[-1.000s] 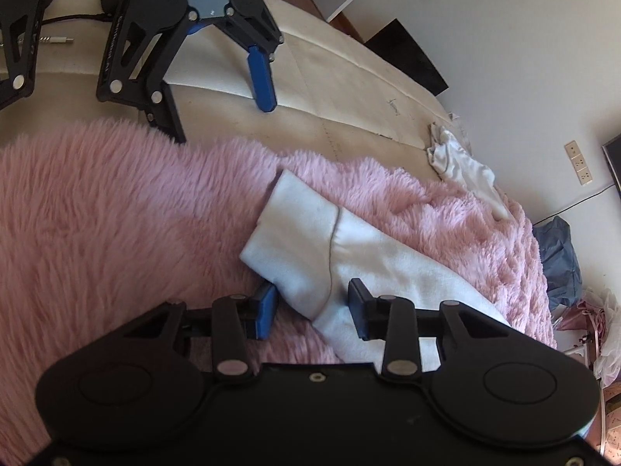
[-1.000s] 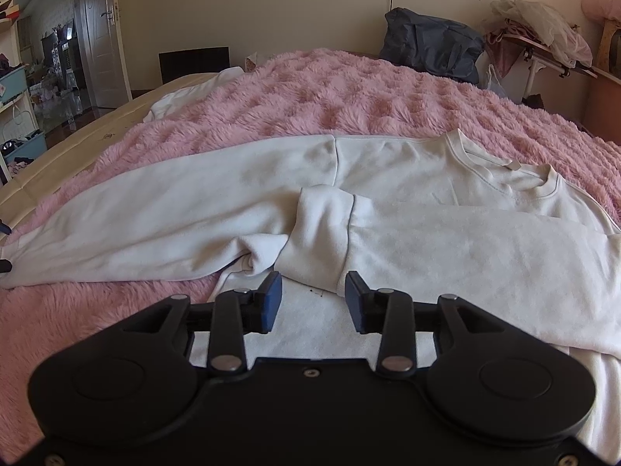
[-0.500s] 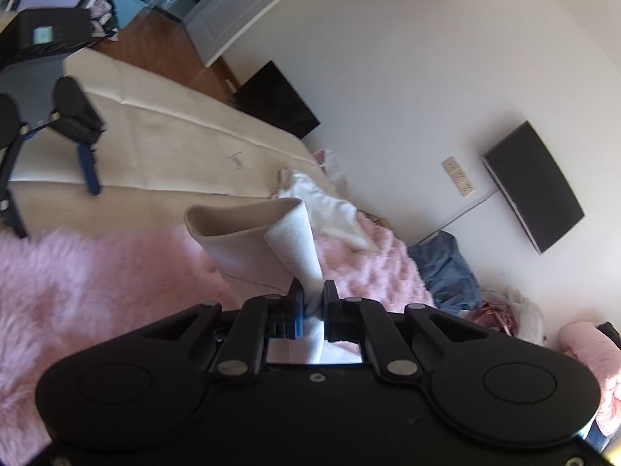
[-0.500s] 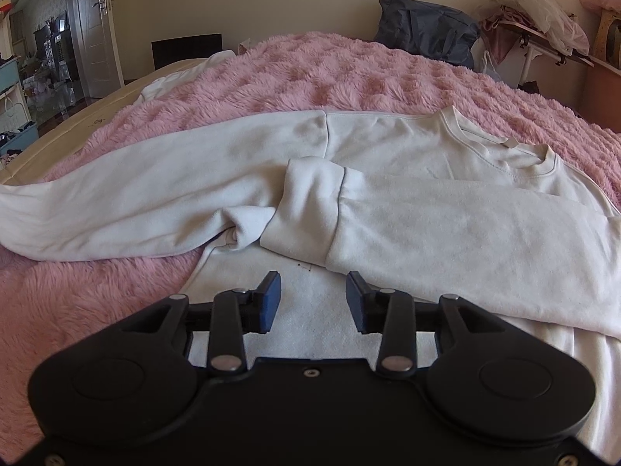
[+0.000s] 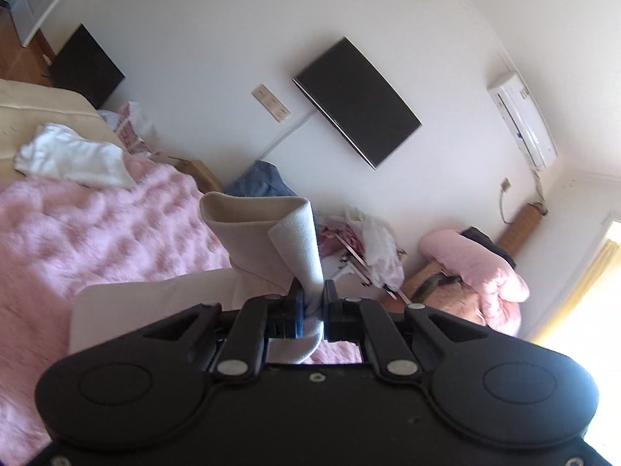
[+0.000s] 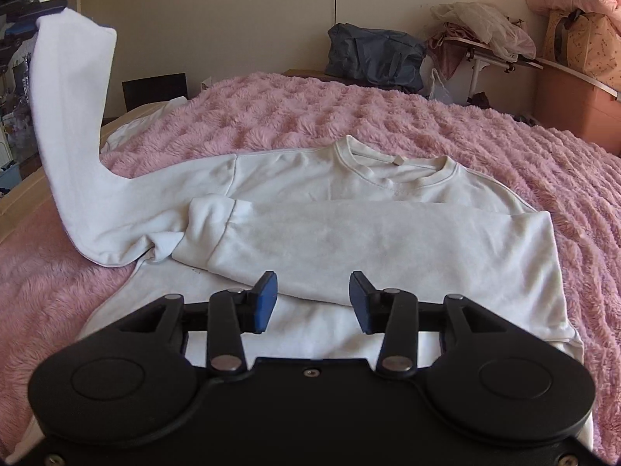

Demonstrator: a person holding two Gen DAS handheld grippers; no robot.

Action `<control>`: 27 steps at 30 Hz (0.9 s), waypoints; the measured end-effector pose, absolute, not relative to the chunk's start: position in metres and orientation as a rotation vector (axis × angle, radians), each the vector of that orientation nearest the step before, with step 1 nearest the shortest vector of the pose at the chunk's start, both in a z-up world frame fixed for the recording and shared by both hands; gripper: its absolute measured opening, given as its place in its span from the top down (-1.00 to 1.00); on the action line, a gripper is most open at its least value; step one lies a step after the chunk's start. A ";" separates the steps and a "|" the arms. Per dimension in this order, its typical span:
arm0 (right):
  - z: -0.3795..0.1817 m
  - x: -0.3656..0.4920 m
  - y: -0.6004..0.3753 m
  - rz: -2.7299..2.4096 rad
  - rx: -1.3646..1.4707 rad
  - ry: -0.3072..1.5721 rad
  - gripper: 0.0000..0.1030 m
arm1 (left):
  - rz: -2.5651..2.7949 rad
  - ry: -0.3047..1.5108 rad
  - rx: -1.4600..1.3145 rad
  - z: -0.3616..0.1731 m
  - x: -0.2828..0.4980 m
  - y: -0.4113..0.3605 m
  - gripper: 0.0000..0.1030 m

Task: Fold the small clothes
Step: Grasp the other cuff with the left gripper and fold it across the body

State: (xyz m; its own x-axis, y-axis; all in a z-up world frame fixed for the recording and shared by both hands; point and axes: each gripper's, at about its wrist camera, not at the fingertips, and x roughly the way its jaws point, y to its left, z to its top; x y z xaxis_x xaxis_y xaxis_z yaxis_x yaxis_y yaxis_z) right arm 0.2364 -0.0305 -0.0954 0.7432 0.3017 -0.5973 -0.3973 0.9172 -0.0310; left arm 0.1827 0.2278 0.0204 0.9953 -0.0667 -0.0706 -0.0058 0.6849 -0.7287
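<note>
A: Status? Right tongs (image 6: 312, 301) opening, empty, over white cotton sweatshirt (image 6: 349, 240) on pink fluffy bedspread (image 6: 388, 116).

B: Left tongs (image 5: 313, 303) clenched on sleeve cuff (image 5: 271, 229). Rec.: carry cuff across chest w/o twisting.

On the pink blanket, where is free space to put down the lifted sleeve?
Free: fluffy pink blanket beyond the white sweatshirt's collar, and its right side. Crowded: the sweatshirt's chest, where the folded sleeve lies under the opening right gripper.

A white sweatshirt (image 6: 388, 240) lies flat on the pink blanket, right sleeve folded across, left sleeve (image 6: 70, 124) lifted upright.
</note>
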 end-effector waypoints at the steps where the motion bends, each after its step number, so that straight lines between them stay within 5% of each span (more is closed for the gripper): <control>1: -0.094 0.236 -0.045 0.371 -0.155 0.625 0.17 | -0.067 0.106 -0.815 0.020 0.196 0.209 0.89; 9: -0.104 0.237 -0.126 0.273 -0.105 0.662 0.15 | -0.271 0.249 -0.757 -0.011 0.274 0.062 0.89; 20: -0.122 0.237 -0.217 0.145 -0.066 0.695 0.14 | -0.349 0.638 -0.594 -0.131 0.333 -0.089 0.85; 27: -0.129 0.240 -0.241 0.092 -0.043 0.703 0.14 | -0.411 0.743 -0.518 -0.153 0.323 -0.107 0.36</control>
